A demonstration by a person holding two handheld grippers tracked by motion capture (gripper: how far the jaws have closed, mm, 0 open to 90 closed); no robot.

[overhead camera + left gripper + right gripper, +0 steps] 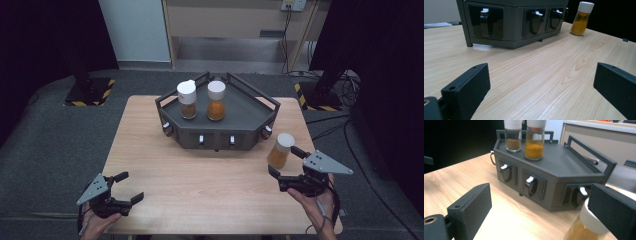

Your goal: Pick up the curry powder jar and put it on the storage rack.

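Three jars: two on rack [250, 112], one [280, 150] near counter's right edge
Fingers: both grippers wide, empty
Risk: right gripper [289, 167] may topple jar

Left hand [96, 222] enters at approx. 7 o'clock of the high view, wrapped round the rear of the left gripper [128, 187]. Jaws spread wide, pointing toward 2 o'clock, nothing btwn them; grey plate on top. Right hand [316, 204] enters at approx. 5 o'clock, palm under the right gripper [285, 161]. Jaws also wide apart, pointing toward 10–11 o'clock; cable trails back along the wrist. Both grippers held low, well apart.
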